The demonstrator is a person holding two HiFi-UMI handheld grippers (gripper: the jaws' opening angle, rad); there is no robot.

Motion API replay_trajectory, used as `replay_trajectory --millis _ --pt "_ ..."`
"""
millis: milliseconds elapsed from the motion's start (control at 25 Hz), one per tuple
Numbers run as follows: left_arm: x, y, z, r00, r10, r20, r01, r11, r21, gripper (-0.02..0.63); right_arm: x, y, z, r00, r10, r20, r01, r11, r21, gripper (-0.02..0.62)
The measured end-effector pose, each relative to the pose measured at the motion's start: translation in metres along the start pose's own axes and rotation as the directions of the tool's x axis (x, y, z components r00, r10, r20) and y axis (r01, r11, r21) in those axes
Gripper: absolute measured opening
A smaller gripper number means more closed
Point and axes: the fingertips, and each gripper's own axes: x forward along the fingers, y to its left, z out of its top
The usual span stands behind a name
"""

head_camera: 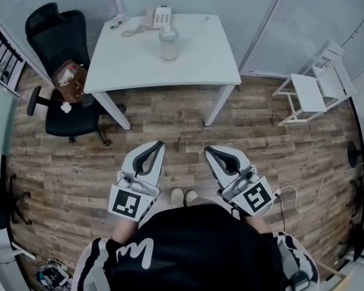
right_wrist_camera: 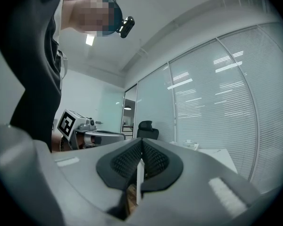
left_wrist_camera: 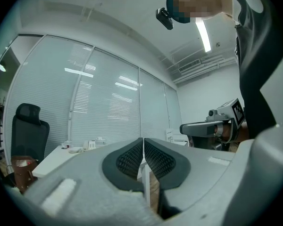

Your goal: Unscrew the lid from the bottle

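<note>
The bottle (head_camera: 168,43), a pale jar with a lid on top, stands upright on the white table (head_camera: 200,65) at the far side of the room. My left gripper (head_camera: 158,145) and right gripper (head_camera: 208,151) are held side by side over the wooden floor, well short of the table and pointing towards it. Both are shut with nothing between the pads. In the left gripper view the left gripper's (left_wrist_camera: 143,144) jaws meet in a thin line. The right gripper's (right_wrist_camera: 142,146) jaws meet the same way in the right gripper view.
A telephone (head_camera: 159,17) and a small item (head_camera: 116,22) lie at the table's back edge. A black office chair (head_camera: 57,47) holding a brown bag (head_camera: 70,80) stands left of the table. A white folding chair (head_camera: 315,90) stands at the right. Glass partitions with blinds (left_wrist_camera: 108,107) close off the room behind.
</note>
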Motion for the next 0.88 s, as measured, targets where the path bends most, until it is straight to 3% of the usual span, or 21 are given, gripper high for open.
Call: replay_trajectory --millis 880 --pt "-0.006 0.003 -0.015 0.999 -0.034 -0.028 0.034 0.999 -0.017 0.008 0.002 0.001 -0.006 0.999 -0.040 -0.003 0.040 0.999 0.008 0.002"
